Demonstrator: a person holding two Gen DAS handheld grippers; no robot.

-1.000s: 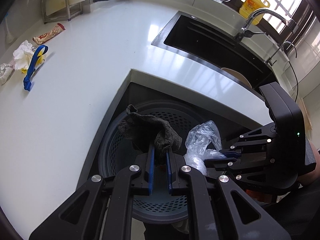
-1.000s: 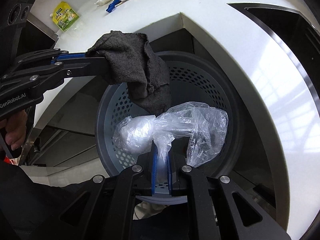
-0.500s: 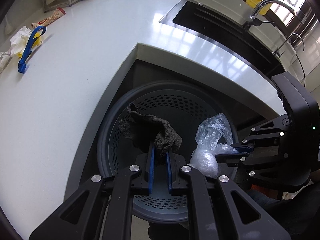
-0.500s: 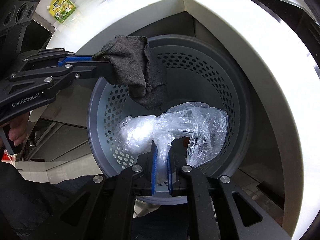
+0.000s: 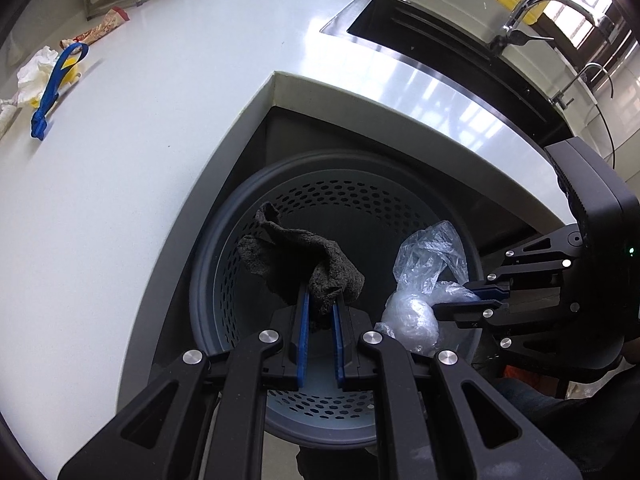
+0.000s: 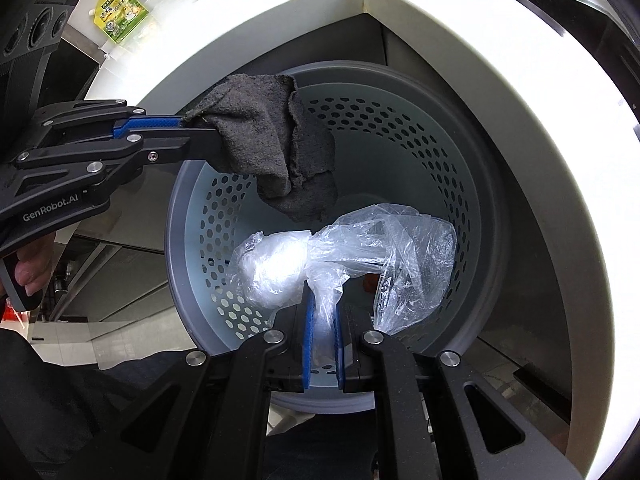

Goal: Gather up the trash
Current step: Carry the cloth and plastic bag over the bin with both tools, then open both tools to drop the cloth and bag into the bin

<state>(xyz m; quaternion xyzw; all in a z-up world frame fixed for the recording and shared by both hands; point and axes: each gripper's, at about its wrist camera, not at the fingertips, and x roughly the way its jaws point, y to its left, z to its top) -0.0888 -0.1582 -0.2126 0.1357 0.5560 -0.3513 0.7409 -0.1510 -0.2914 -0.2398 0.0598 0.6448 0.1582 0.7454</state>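
- Both loads hung directly over the mouth of the perforated grey bin (image 6: 452,184), which stood on the floor in the notch of the white counter (image 5: 120,160). The drop line was straight down; no sideways travel looked needed.
- Left gripper (image 5: 319,312): jaws drawn in close, pinching a dark grey rag (image 5: 304,264). The rag bunched up and forward from the blue pads (image 5: 303,332), its bulk just beyond the tips.
- In the right wrist view the rag (image 6: 276,148) drooped from the left gripper (image 6: 200,136) toward the far-left side of the bin, its lower edge inside the rim line.
- Right gripper (image 6: 323,320): jaws nearly together, nipping the twisted neck of a clear plastic bag (image 6: 348,252).
- The bag's long axis ran across the jaws: a tight wad to the left, loose crumpled film to the right.
- The rag's lower edge lay just above the bag's wad; whether they touched could not be told.
- Judgement: neither hand was clearly nearer; both sat over the opening, so letting go was the only move left for these two items.
- Risk, as a guess: the light film could cling to the pads or drift toward the rim.
- Still on the counter, well apart from the bin: a blue strap (image 5: 52,92), white crumpled paper (image 5: 34,76), a snack wrapper (image 5: 100,28) and a yellow-green sachet (image 6: 118,14).
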